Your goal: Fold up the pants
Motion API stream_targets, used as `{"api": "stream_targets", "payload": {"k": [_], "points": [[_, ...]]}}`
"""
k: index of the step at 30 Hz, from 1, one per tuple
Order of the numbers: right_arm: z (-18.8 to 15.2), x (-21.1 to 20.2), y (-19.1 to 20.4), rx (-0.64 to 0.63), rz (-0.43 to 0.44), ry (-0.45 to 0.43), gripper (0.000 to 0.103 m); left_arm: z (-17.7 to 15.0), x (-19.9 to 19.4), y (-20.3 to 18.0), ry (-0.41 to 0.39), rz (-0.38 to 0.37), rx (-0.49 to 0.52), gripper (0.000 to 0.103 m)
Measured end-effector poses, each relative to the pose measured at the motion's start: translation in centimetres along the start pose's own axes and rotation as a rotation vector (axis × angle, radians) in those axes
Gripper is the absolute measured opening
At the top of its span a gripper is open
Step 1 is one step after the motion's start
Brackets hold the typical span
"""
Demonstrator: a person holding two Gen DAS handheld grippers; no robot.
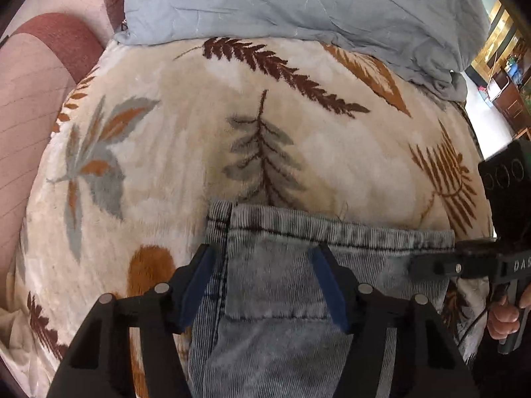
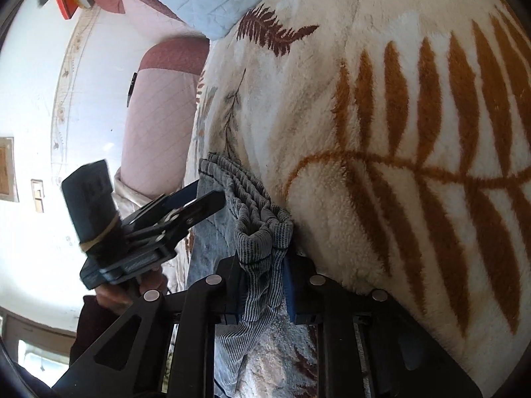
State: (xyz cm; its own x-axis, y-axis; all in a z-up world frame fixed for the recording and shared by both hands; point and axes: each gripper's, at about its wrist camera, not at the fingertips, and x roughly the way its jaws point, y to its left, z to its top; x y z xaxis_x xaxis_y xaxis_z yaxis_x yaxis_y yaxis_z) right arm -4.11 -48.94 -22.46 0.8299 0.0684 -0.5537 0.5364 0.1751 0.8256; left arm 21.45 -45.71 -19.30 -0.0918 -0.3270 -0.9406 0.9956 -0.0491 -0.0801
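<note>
The grey-blue corduroy pants (image 1: 292, 265) lie on a cream leaf-print blanket (image 1: 186, 139), hems stacked toward the far side. My left gripper (image 1: 262, 258) is open, its blue-padded fingers (image 1: 327, 285) spread over the hem's left part. My right gripper (image 2: 262, 285) is shut on the stacked pant hems (image 2: 262, 232) at their right corner; it shows in the left wrist view (image 1: 431, 265) at the hem's right end. The left gripper also shows in the right wrist view (image 2: 199, 202), over the pants.
A rumpled blue-grey quilt (image 1: 298, 3) lies at the far side of the bed. A pink and maroon headboard (image 1: 39, 76) stands to the left. A room with furniture (image 1: 504, 76) opens at the right. A white wall (image 2: 39, 99) shows behind the left gripper.
</note>
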Motion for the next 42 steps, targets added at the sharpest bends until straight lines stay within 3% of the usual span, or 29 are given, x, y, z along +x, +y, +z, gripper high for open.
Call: {"api": "stream_targets", "payload": {"k": [5, 8, 13, 23, 31, 34, 42], "points": [[-0.2, -0.3, -0.2, 0.005, 0.012, 0.014, 0.015, 0.8, -0.4, 0.9, -0.025, -0.007, -0.034, 0.067], [-0.2, -0.3, -0.3, 0.005, 0.011, 0.016, 0.015, 0.7, 0.4, 1.2, 0.011, -0.016, -0.048, 0.066], [0.0, 0.0, -0.1, 0.004, 0.01, 0.014, 0.015, 0.4, 0.6, 1.2, 0.005, -0.034, -0.043, 0.065], [-0.2, -0.1, -0.3, 0.009, 0.02, 0.009, 0.015, 0.1, -0.4, 0.1, -0.026, 0.008, 0.007, 0.036], [-0.7, 0.2, 0.9, -0.046, 0.0, -0.006, 0.026, 0.0, 0.1, 0.0, -0.027, 0.04, 0.003, 0.033], [-0.8, 0.4, 1.5, -0.088, 0.003, 0.003, 0.017, -0.4, -0.4, 0.0, -0.058, 0.057, -0.012, 0.024], [-1.5, -0.4, 3.8, -0.172, 0.044, -0.016, 0.015, -1.7, -3.5, -0.1, -0.142, 0.064, -0.053, 0.018]]}}
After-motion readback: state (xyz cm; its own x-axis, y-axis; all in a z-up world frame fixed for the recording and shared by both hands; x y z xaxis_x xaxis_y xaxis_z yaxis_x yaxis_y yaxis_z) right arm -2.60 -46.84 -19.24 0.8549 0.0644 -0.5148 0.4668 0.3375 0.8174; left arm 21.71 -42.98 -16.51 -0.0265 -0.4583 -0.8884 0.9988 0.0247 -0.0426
